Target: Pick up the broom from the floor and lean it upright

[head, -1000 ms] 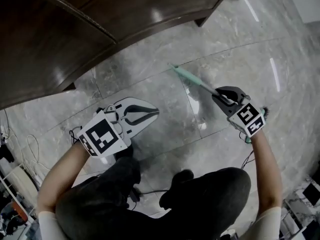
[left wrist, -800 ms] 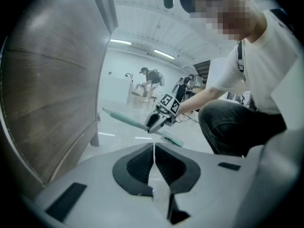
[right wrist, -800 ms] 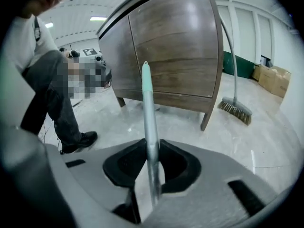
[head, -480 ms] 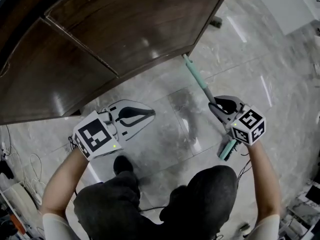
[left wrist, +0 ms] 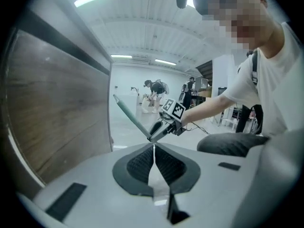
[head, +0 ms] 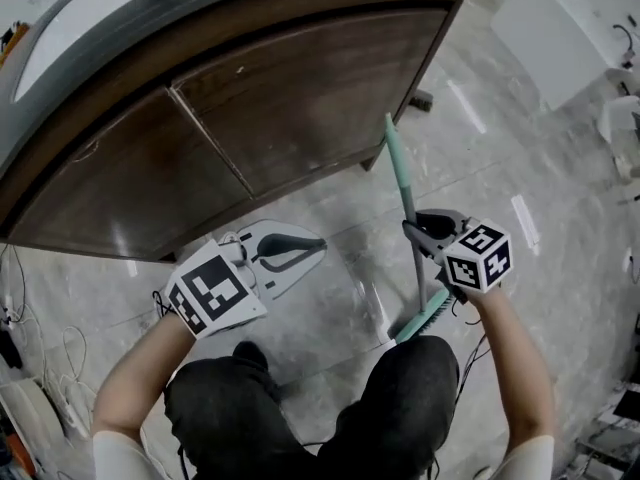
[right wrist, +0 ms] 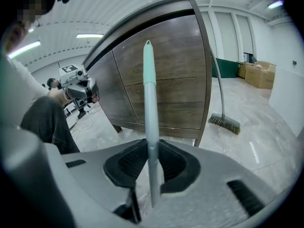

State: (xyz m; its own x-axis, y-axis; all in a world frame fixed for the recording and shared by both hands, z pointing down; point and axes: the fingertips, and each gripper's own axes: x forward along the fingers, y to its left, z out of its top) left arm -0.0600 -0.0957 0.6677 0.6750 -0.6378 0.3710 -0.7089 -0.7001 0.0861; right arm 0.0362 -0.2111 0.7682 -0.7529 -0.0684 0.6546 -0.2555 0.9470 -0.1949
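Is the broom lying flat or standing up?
Raised and steeply tilted, not flat: the right tool, jaws just closed tighter, clamps the broom by its handle, tip up.

A dark wooden cabinet (head: 250,98) walls off the head view from 9 to 12 o'clock. The held broom (head: 398,168) stands just beside its right corner, narrowing that gap. Bare marble floor (head: 345,268) lies open between the left gripper (head: 320,243) and the right gripper (head: 412,230), and wider toward 3 o'clock. A second broom (right wrist: 223,120) stands past the corner. Cables (head: 15,288) clutter 8 o'clock, and a white panel (head: 560,28) is at 1 o'clock.
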